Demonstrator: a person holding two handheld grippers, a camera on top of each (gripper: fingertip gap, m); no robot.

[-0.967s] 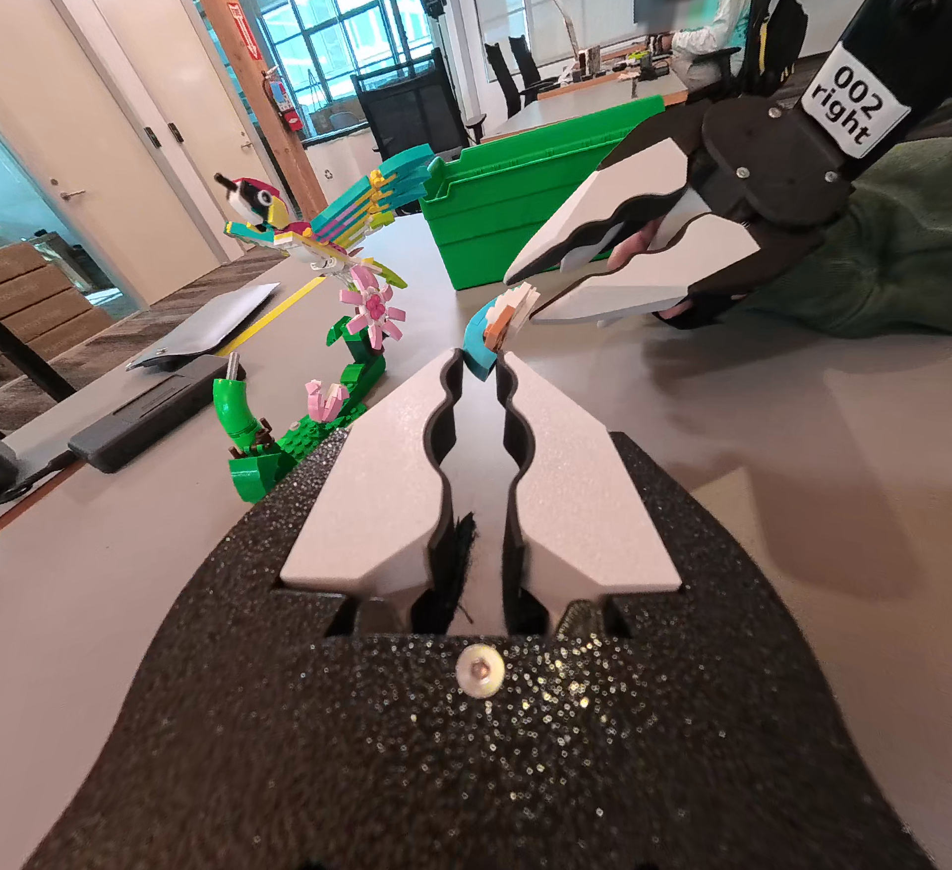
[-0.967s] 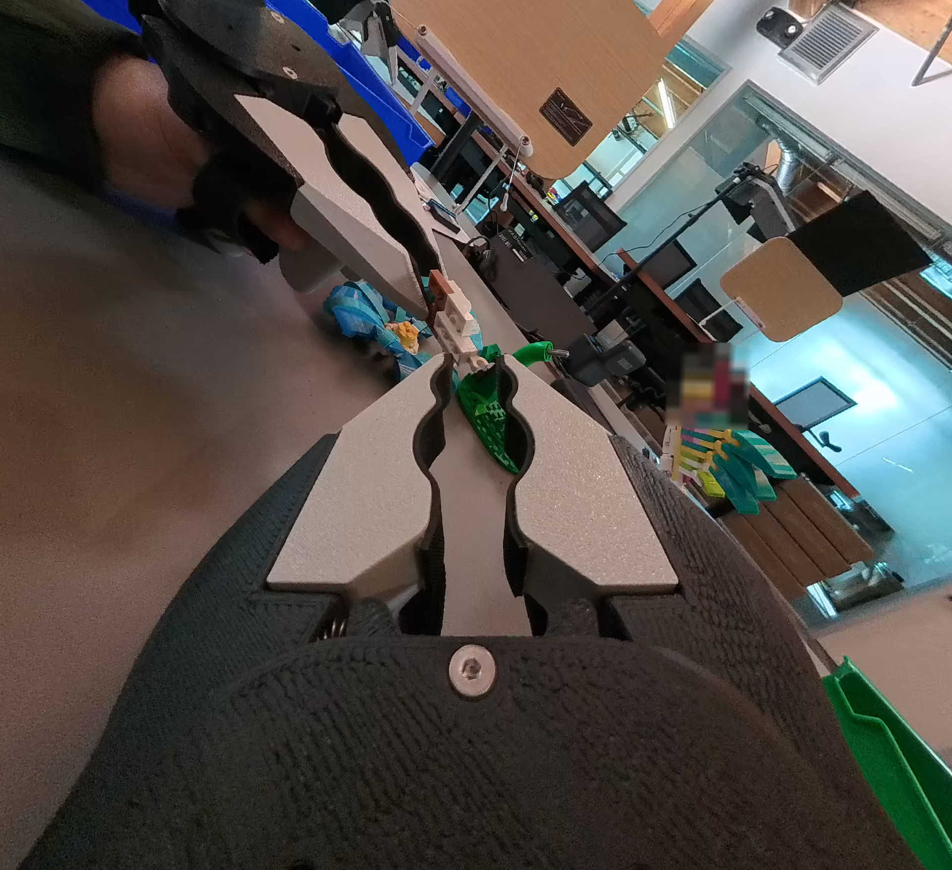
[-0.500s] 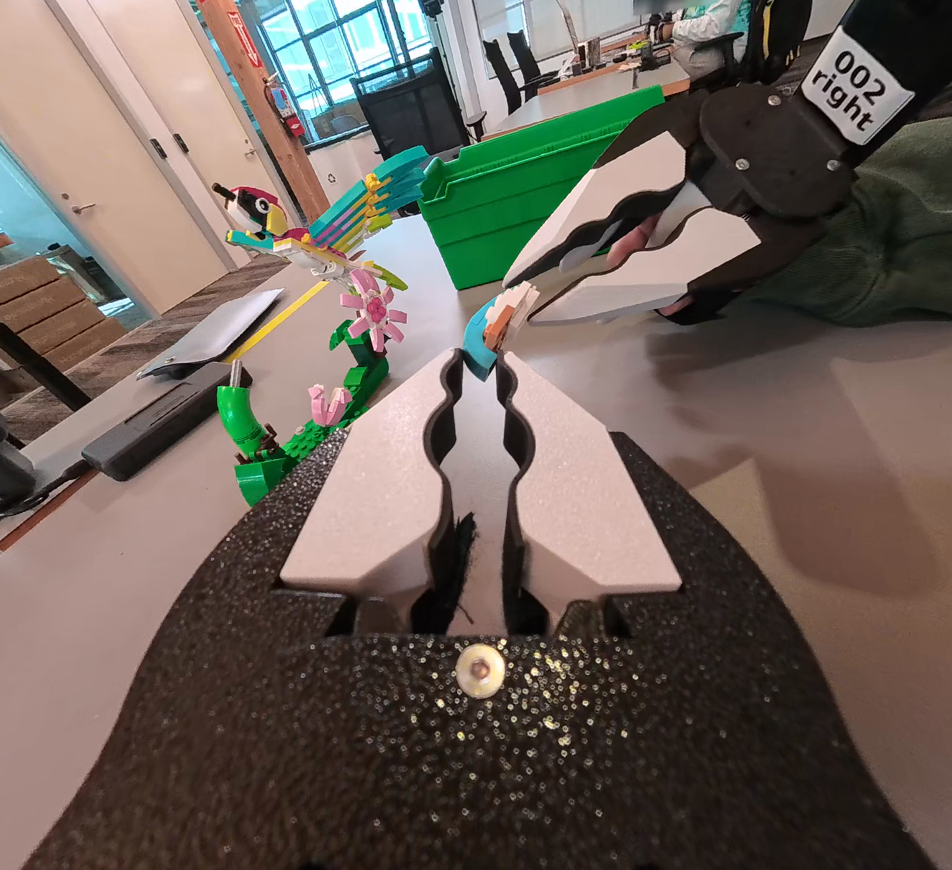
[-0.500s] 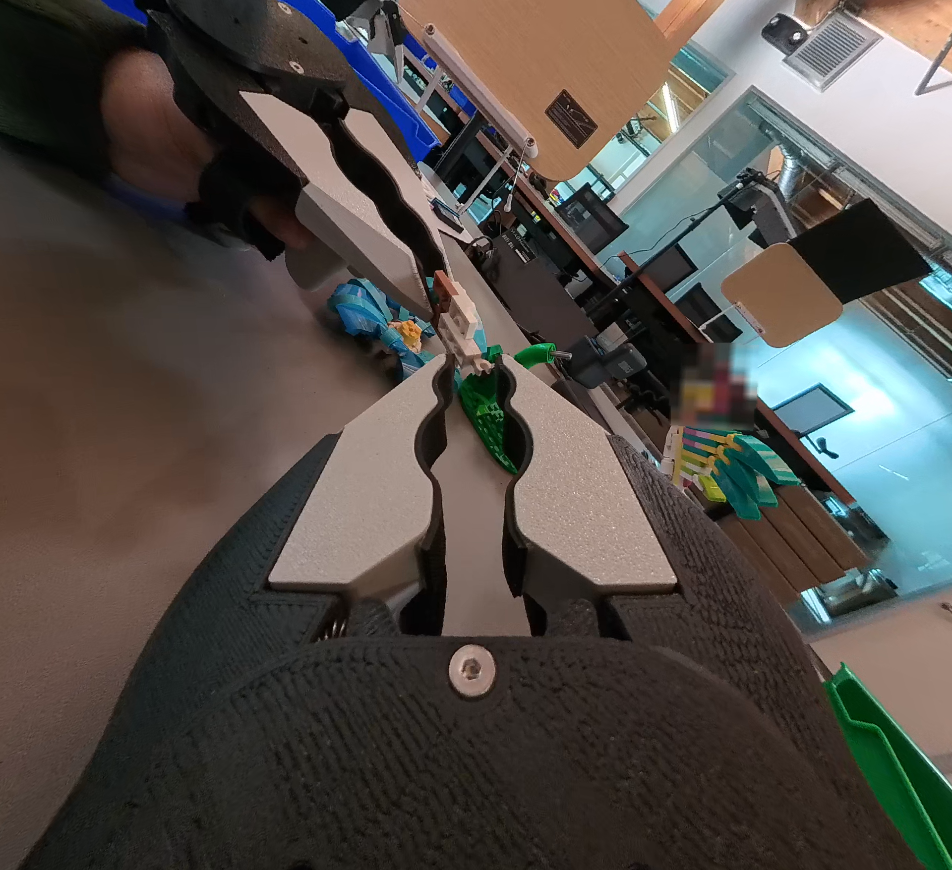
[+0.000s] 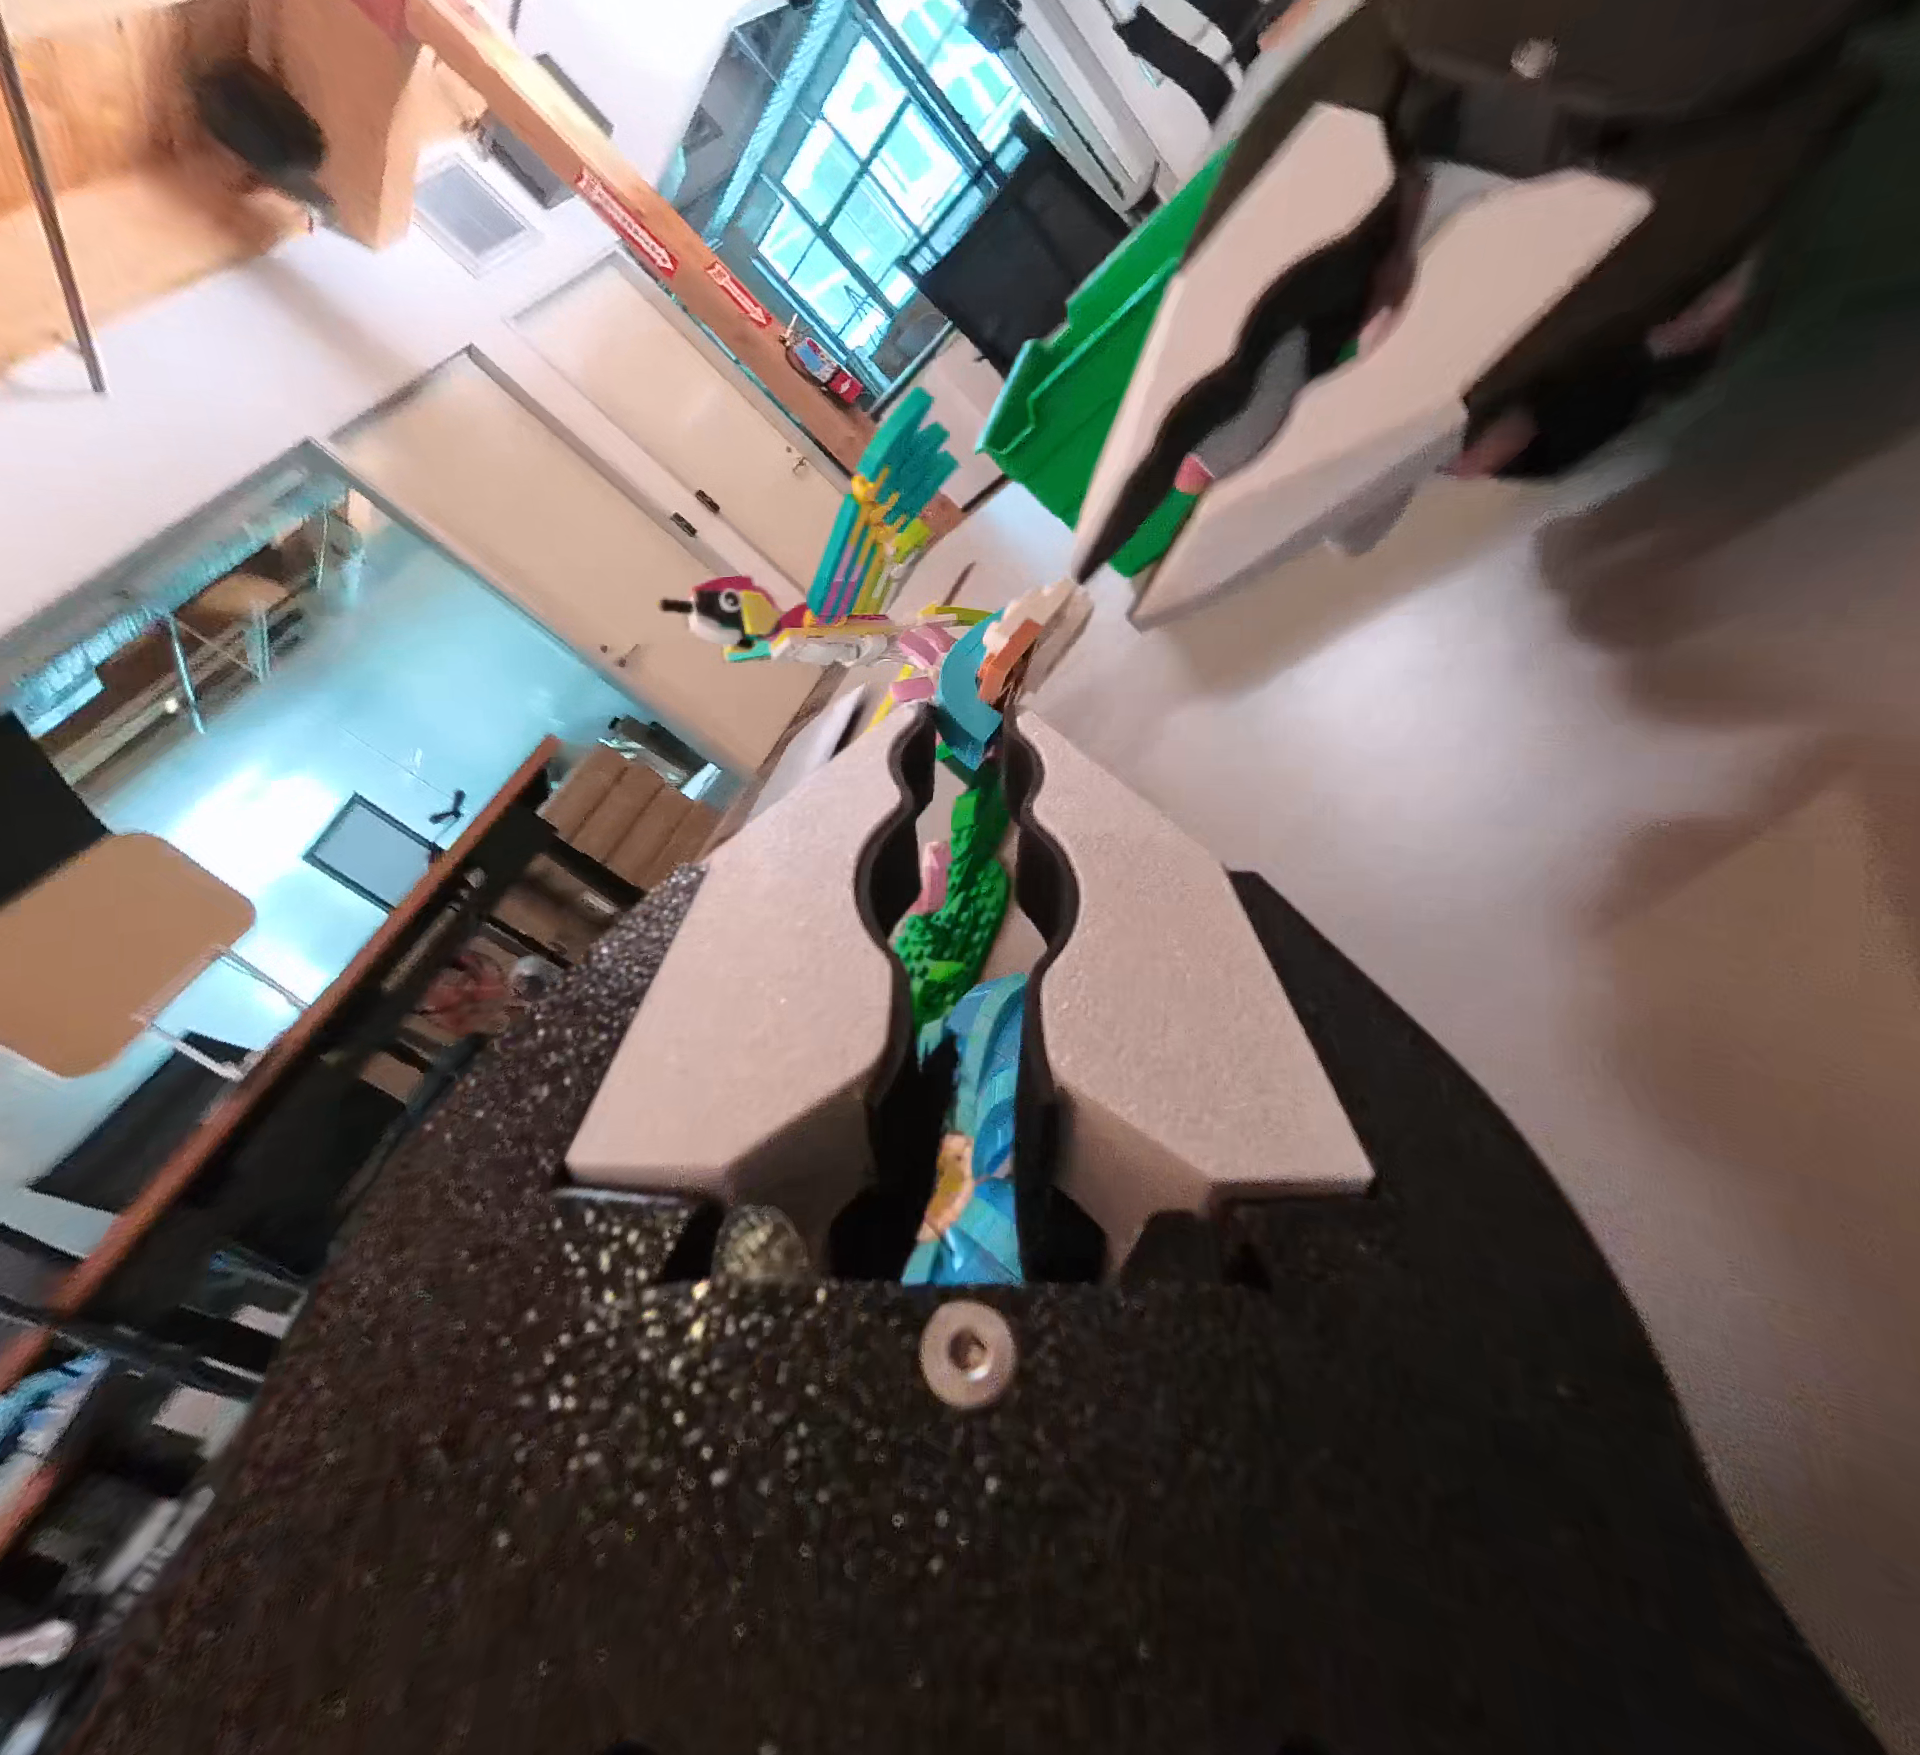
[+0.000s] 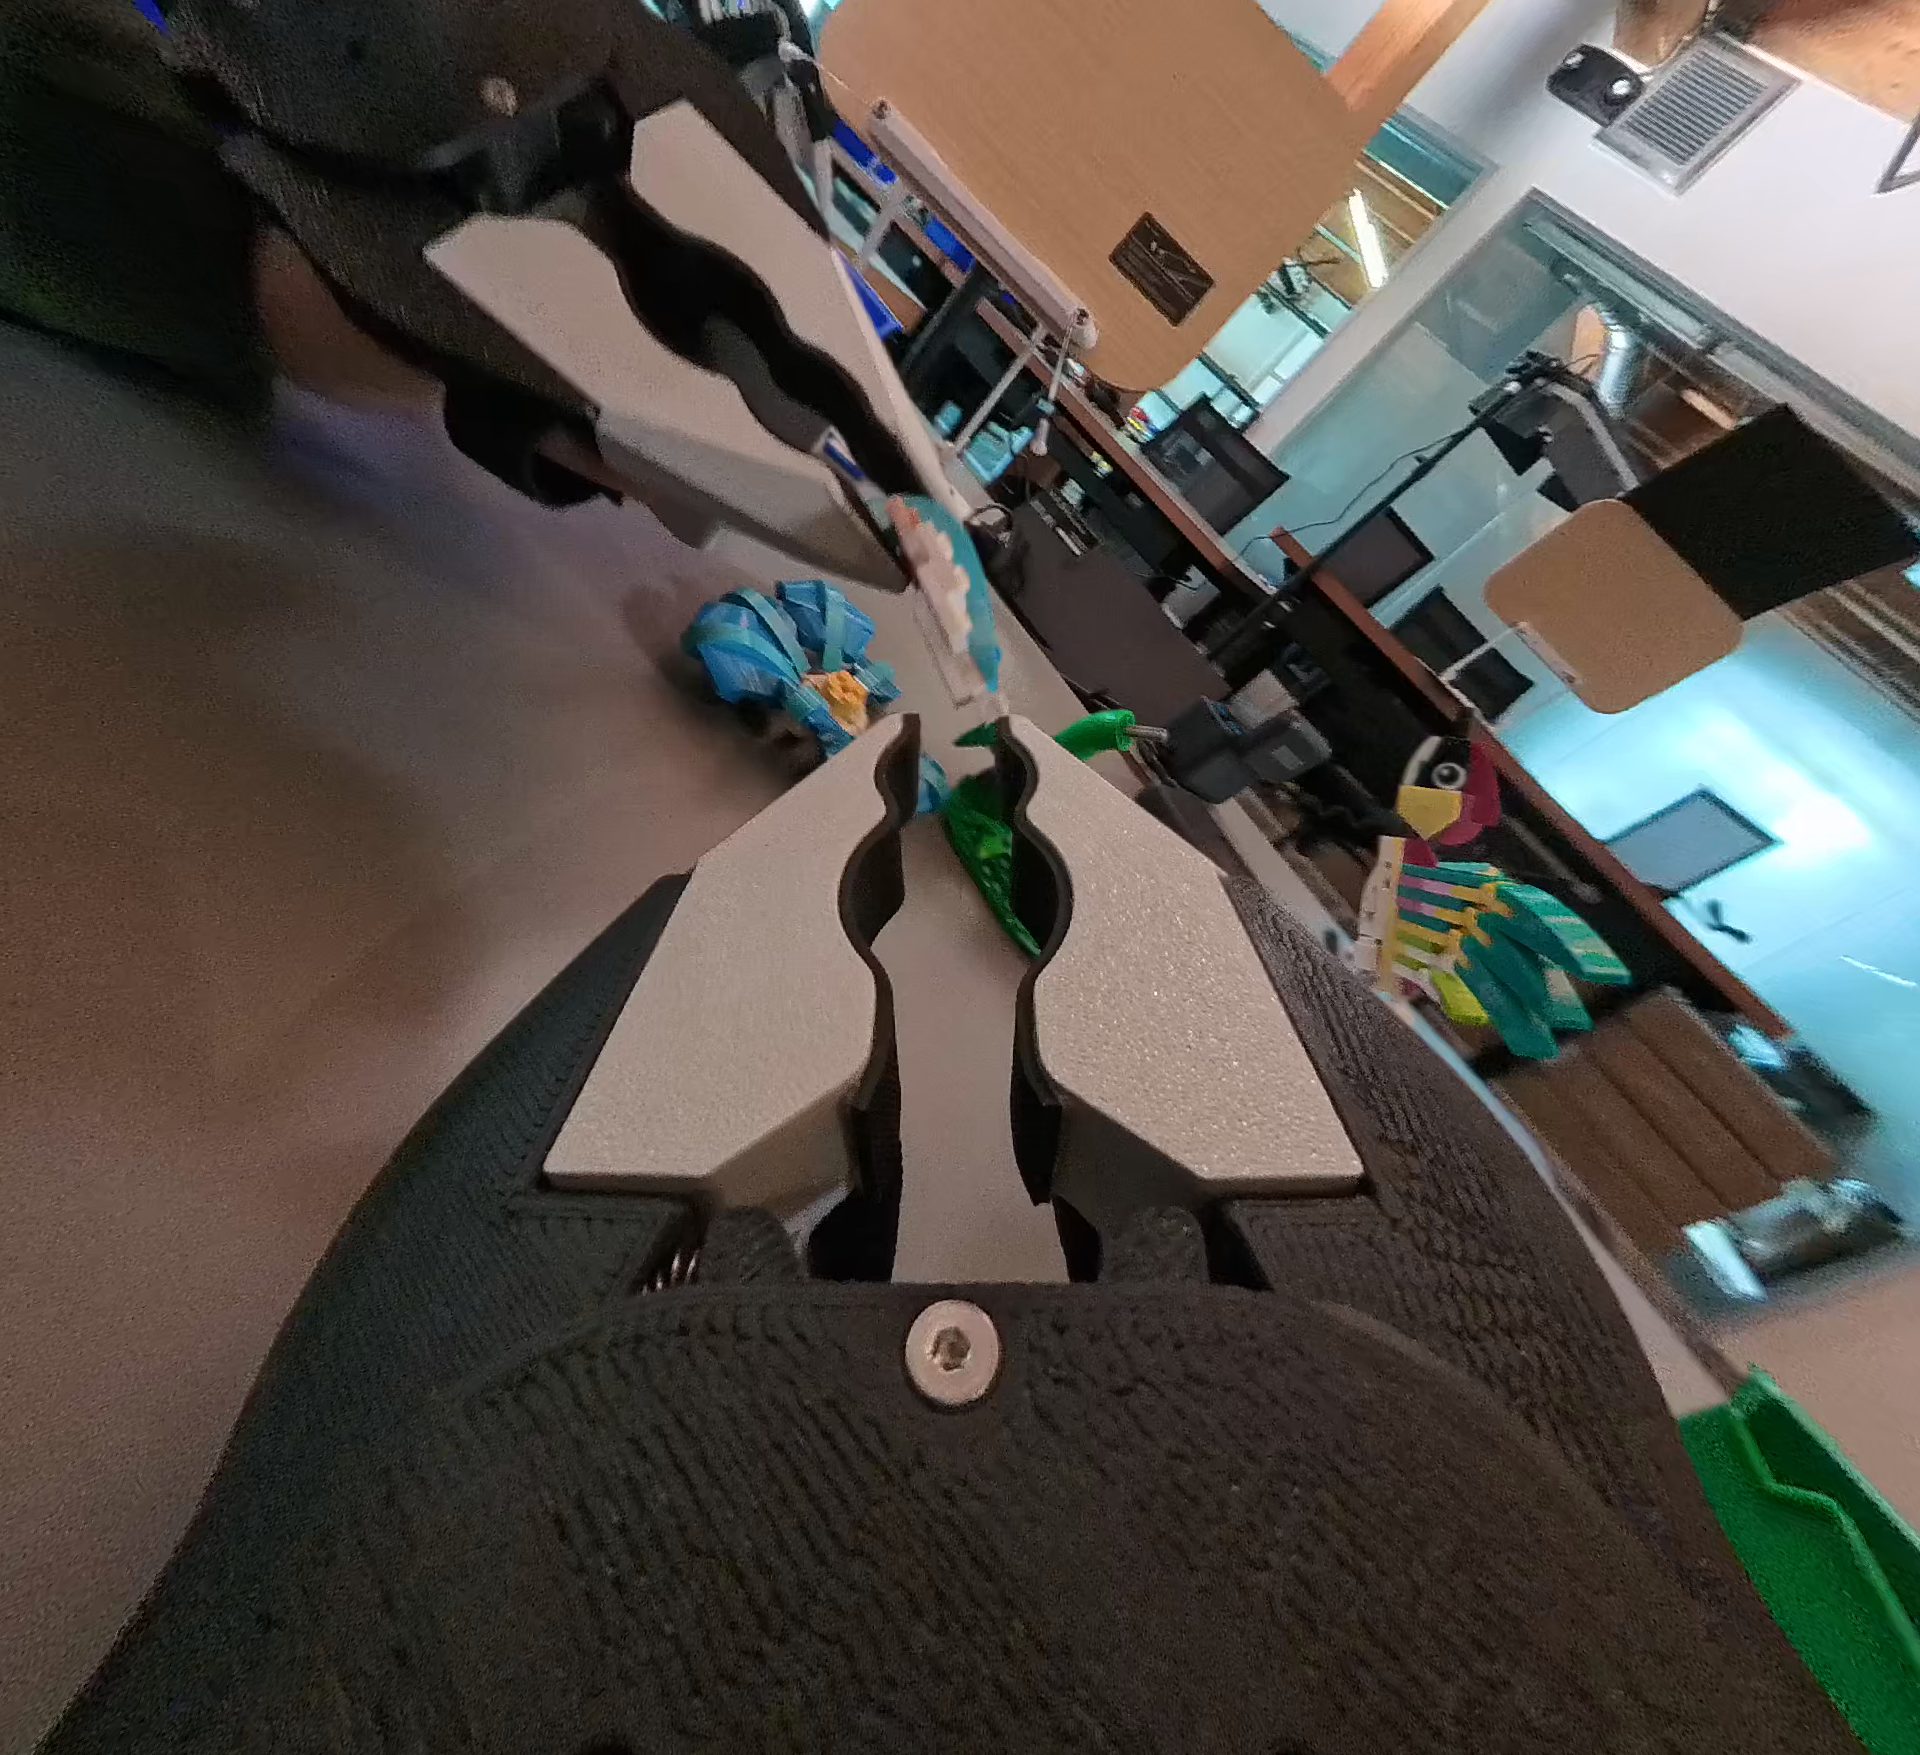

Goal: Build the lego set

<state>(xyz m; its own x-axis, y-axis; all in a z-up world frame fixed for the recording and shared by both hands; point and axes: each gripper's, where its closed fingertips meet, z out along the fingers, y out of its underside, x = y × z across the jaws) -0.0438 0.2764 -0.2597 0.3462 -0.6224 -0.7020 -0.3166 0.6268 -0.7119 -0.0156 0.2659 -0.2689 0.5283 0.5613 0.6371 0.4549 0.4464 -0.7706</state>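
Bright office, grid-paned window [image 5: 883, 178], white doors [image 5: 665, 417], wooden beam [image 5: 582, 178], grey table [image 5: 1455, 770], dark desks [image 6: 1226, 500]

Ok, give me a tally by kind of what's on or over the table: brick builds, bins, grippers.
Brick builds: 3 (bird-and-flower build, blue build, small teal, white and orange piece between the gripper tips)
Green bin: 1
Grippers: 2 (left gripper, right gripper)
Total: 6
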